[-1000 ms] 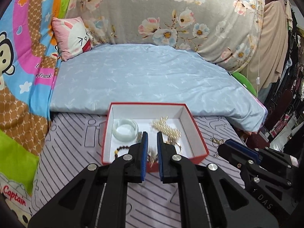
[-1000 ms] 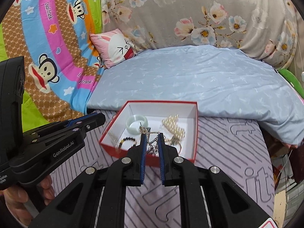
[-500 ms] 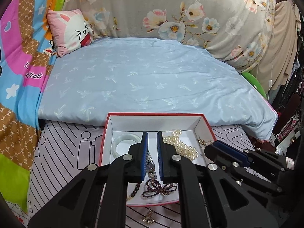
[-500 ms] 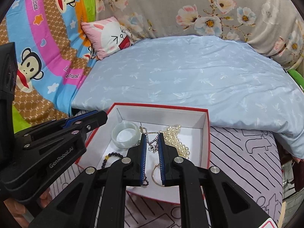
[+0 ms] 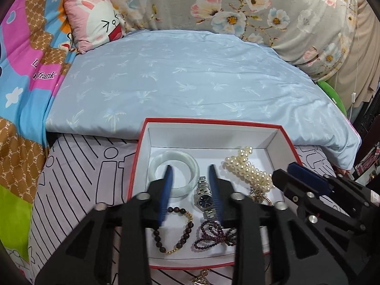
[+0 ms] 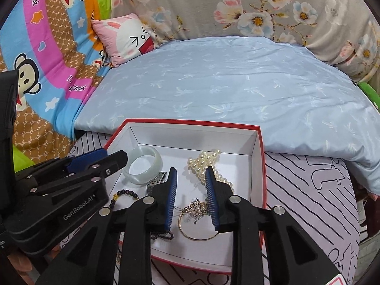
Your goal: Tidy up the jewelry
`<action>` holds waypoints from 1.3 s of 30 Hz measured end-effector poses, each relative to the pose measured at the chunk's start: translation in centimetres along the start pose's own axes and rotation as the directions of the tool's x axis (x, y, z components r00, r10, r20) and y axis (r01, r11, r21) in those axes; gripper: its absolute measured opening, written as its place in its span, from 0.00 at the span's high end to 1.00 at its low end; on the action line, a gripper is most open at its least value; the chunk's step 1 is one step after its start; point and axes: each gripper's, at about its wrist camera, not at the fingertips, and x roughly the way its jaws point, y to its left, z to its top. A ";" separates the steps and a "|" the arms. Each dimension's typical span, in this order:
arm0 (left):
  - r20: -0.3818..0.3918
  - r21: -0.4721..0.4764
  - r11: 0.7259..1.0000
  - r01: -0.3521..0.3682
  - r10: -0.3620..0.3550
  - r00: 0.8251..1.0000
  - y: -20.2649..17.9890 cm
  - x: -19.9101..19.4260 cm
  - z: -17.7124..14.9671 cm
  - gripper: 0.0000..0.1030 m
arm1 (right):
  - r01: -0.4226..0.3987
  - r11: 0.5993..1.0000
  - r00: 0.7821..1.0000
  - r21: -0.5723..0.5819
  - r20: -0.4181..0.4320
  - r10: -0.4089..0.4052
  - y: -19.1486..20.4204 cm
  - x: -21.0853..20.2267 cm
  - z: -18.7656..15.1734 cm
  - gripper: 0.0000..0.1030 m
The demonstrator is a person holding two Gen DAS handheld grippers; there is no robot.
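Observation:
A red box with a white inside (image 5: 213,135) (image 6: 260,166) lies on the striped sheet. It holds a pale jade bangle (image 5: 174,163) (image 6: 144,163), a pearl string (image 5: 249,168) (image 6: 209,161), a silver watch (image 5: 203,196), dark bead bracelets (image 5: 175,232) and a purple bead strand (image 5: 213,234). My left gripper (image 5: 190,173) is open and empty over the watch. My right gripper (image 6: 191,174) is open and empty over a silver chain (image 6: 196,210) and a gold hoop (image 6: 197,228) lying in the box.
A light blue quilt (image 5: 190,76) lies behind the box, with a pink bunny pillow (image 5: 95,19) and floral bedding beyond. A small gold piece (image 5: 201,279) lies on the sheet in front of the box.
Both grippers have moved forward over the box and opened. The left let go of the watch and the right let go of the silver chain; both pieces now lie in the box.

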 end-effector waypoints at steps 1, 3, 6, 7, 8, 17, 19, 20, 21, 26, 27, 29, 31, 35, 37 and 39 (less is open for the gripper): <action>0.002 0.000 1.000 -0.002 0.002 1.000 0.0 0.0 0.0 0.63 | 0.003 1.000 1.000 0.003 0.001 -0.003 -0.1 0.0 -0.1 0.75; -0.004 -0.002 1.000 -0.004 0.004 1.000 0.1 0.2 0.0 0.60 | -0.002 1.000 1.000 0.007 0.001 0.002 -0.1 -0.1 -0.2 0.74; -0.003 -0.001 1.000 -0.015 0.015 1.000 0.1 0.2 -0.2 0.55 | 0.001 1.000 1.000 0.003 0.004 -0.001 0.0 -0.3 -0.5 0.71; -0.004 0.001 1.000 -0.016 0.016 1.000 0.0 0.3 -0.2 0.55 | 0.008 1.000 1.000 0.000 0.006 -0.008 0.0 -0.3 -0.6 0.69; -0.005 0.000 1.000 -0.017 0.017 1.000 0.0 0.3 -0.3 0.55 | 0.011 1.000 1.000 -0.003 0.008 -0.011 0.1 -0.4 -0.7 0.67; -0.006 0.014 0.999 -0.030 0.030 1.000 -0.6 -0.3 -1.1 0.51 | 0.019 1.000 1.000 0.010 0.015 -0.019 0.0 -1.7 -1.9 0.61; -0.005 0.016 0.999 -0.037 0.037 0.999 -0.7 -0.5 -1.4 0.50 | 0.029 0.999 0.999 0.014 0.021 -0.030 -0.1 -2.1 -2.2 0.60; -0.004 0.016 0.999 -0.036 0.036 0.999 -0.8 -0.6 -1.5 0.50 | 0.036 0.999 0.999 0.014 0.024 -0.036 -0.1 -2.3 -2.3 0.60; -0.005 0.017 0.999 -0.040 0.040 0.999 -0.8 -0.7 -1.6 0.50 | 0.039 0.999 0.999 0.016 0.026 -0.039 -0.2 -2.5 -2.4 0.59; 0.008 0.032 0.996 -0.087 0.087 0.996 -1.4 -1.4 -2.4 0.47 | 0.084 0.996 0.996 0.031 0.035 -0.085 -0.3 -3.4 -3.2 0.52; 0.014 0.032 0.995 -0.097 0.097 0.995 -1.5 -1.6 -2.5 0.43 | 0.097 0.995 0.994 0.035 0.038 -0.099 -0.4 -3.6 -3.4 0.50; 0.023 0.029 0.993 -0.117 0.116 0.993 -1.5 -1.9 -2.8 0.36 | 0.117 0.992 0.992 0.048 0.042 -0.119 -0.5 -4.1 -3.7 0.44; 0.031 0.017 0.991 -0.131 0.130 0.991 -1.5 -2.4 -3.1 0.29 | 0.140 0.988 0.988 0.064 0.051 -0.143 -0.7 -4.7 -4.1 0.39; 0.037 0.011 0.989 -0.148 0.148 0.988 -1.5 -3.1 -3.7 0.17 | 0.163 0.983 0.984 0.090 0.055 -0.168 -1.2 -5.7 -4.9 0.35; 0.040 0.006 0.988 -0.152 0.151 0.988 -1.6 -3.6 -4.1 0.15 | 0.158 0.982 0.985 0.105 0.054 -0.165 -1.3 -6.1 -5.3 0.34; 0.036 -0.003 0.989 -0.151 0.151 0.988 -1.5 -3.9 -4.4 0.14 | 0.159 0.981 0.985 0.114 0.051 -0.166 -1.3 -6.4 -5.8 0.34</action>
